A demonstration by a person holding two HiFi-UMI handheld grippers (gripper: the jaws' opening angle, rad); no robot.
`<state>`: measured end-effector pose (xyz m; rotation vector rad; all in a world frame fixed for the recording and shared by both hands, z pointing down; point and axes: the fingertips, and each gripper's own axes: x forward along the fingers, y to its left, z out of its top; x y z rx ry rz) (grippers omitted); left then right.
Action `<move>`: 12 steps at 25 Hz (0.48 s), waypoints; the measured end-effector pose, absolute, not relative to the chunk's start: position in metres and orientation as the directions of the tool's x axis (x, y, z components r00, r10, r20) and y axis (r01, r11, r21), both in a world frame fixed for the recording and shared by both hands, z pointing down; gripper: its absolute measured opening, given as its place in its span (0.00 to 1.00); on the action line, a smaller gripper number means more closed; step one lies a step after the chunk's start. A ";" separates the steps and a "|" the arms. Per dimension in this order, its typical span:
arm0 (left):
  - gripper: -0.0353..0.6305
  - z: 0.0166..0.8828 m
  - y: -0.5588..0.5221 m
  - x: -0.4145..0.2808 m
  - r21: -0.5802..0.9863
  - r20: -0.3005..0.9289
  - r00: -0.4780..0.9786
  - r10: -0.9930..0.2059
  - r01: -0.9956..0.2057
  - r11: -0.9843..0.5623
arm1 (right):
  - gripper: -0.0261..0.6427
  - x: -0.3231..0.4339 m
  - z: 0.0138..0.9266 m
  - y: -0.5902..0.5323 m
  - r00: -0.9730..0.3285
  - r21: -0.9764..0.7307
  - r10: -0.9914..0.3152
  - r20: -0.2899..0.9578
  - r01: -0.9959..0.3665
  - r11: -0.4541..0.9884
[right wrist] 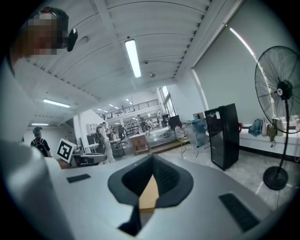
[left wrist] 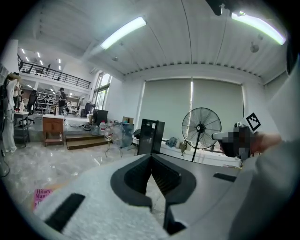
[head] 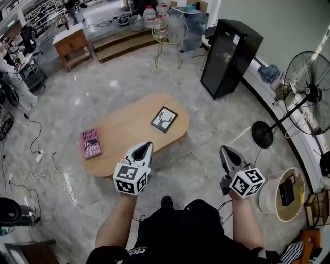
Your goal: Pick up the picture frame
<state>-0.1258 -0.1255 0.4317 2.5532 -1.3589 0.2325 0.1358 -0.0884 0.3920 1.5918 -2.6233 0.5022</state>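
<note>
room: big hall, marble floor; low oval wood table at 12 o'clock from person.
L grip: jaws closed tip to tip, nothing in them; over table's near edge.
R grip: jaws also together, empty; over floor, off table's right end.
book: pink, flat on table, 9 o'clock of L grip; not needed for task.
frame: black, deer print, lying flat on table's far right part; 1 o'clock of L grip, 10 o'clock of R grip; well apart from both, untouched.
step: approach, prob. early in task; no grip yet.
how: open jaws before reaching frame, not on top of it. It lies flat, so prob. needs a low, near-level entry at one edge, w/ one jaw under the rim and the other on top. One corner is turned twd person and looks easiest to catch. L grip is nearer; R grip could steady the far edge so frame doesn't slide.
risk: smooth tabletop + thin frame, so it may skate off or tip if pinched only at a corner; squeeze on the border, not the picture face.
tub: round, pale, on floor at 4 o'clock of person; holds a dark flat item, can't tell what.
jug: far, 12 o'clock, on raised step by back wall; fill level can't be made out.
</note>
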 end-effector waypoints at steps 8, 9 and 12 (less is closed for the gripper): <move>0.07 0.443 -0.151 -0.145 0.183 0.250 0.512 -0.822 -0.859 -0.479 | 0.05 0.110 0.392 -0.130 -0.525 -0.253 -0.825 0.210 -0.844 0.473; 0.07 0.445 -0.156 -0.146 0.183 0.253 0.508 -0.823 -0.861 -0.475 | 0.05 0.109 0.394 -0.137 -0.532 -0.255 -0.820 0.210 -0.840 0.479; 0.07 0.449 -0.172 -0.146 0.178 0.266 0.496 -0.826 -0.868 -0.464 | 0.05 0.107 0.402 -0.157 -0.547 -0.267 -0.809 0.213 -0.829 0.490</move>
